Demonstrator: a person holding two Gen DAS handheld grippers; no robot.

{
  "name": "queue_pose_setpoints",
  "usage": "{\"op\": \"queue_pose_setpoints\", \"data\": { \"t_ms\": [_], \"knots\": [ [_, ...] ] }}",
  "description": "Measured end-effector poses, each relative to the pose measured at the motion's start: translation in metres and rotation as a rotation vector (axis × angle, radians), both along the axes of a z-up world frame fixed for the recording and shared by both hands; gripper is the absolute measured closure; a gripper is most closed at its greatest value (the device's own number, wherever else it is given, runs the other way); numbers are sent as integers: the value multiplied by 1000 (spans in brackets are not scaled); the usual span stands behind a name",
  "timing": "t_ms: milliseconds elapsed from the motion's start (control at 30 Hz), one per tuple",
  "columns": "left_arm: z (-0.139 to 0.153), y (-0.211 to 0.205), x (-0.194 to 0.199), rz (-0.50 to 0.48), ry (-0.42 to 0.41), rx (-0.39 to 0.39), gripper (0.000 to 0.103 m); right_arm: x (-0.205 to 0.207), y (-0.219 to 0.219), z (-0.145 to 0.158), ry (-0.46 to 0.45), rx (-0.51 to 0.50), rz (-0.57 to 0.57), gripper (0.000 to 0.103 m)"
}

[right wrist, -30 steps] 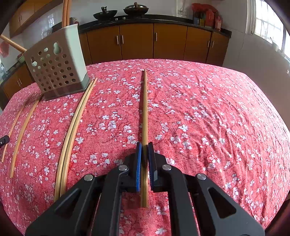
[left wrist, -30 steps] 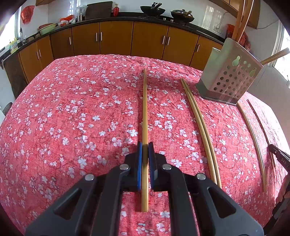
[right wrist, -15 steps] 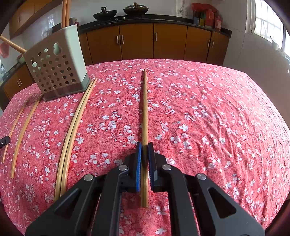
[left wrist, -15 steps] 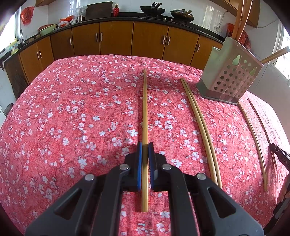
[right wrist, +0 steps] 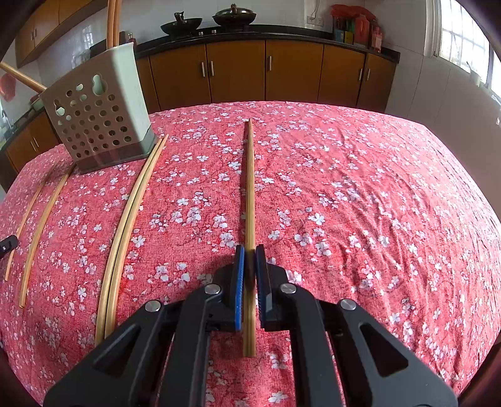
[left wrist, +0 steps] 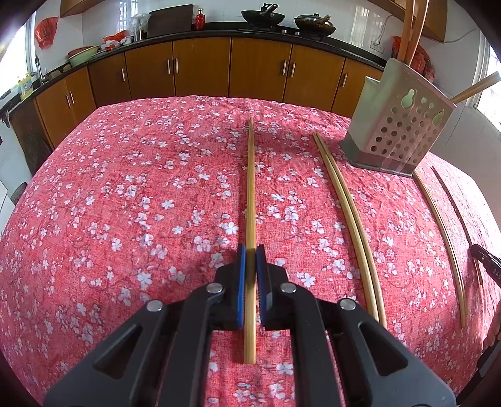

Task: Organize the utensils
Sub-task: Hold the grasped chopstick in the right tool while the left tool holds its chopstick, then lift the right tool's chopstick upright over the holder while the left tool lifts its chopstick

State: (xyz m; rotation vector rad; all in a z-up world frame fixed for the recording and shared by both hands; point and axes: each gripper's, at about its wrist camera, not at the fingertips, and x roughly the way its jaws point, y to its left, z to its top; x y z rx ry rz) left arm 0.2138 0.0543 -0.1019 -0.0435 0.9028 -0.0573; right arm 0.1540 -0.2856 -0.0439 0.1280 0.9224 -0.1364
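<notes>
Pickup step: each tool pinches its own long bamboo chopstick, left tool (left wrist: pixel 249 266) on one (left wrist: pixel 250 200), right tool (right wrist: pixel 249 264) on another (right wrist: pixel 249 194), both pointing toward twelve o'clock over the red floral tabletop (left wrist: pixel 125 203). Next, I judge, lift and carry them to the perforated grey holder (left wrist: pixel 399 137), at two o'clock from the left tool.

Brown cabinets (left wrist: pixel 200 70), window (right wrist: pixel 460 28), daylight

The left gripper (left wrist: pixel 250 255) tilts steeply downward, its blue pads (left wrist: pixel 240 281) clamped on a chopstick (left wrist: pixel 250 188) that runs straight ahead from between them. The right gripper (right wrist: pixel 250 254) tilts down likewise, its pads (right wrist: pixel 239 281) closed on another chopstick (right wrist: pixel 249 188) pointing forward between its fingertips.
</notes>
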Motion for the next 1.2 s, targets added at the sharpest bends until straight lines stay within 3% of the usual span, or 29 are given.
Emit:
{"op": "queue_pose_setpoints", "data": {
  "t_ms": [600,900,1200],
  "knots": [
    [3,-3,-10,-17,-1,20,95,-10,0,8,-32,1,8,95],
    [58,-1,-31,-58,-158,-29,95,-34,-16,60,-203,21,-17,95],
    [122,10,-43,-34,-314,-133,95,-45,-26,113,-369,59,-52,95]
  ]
}}
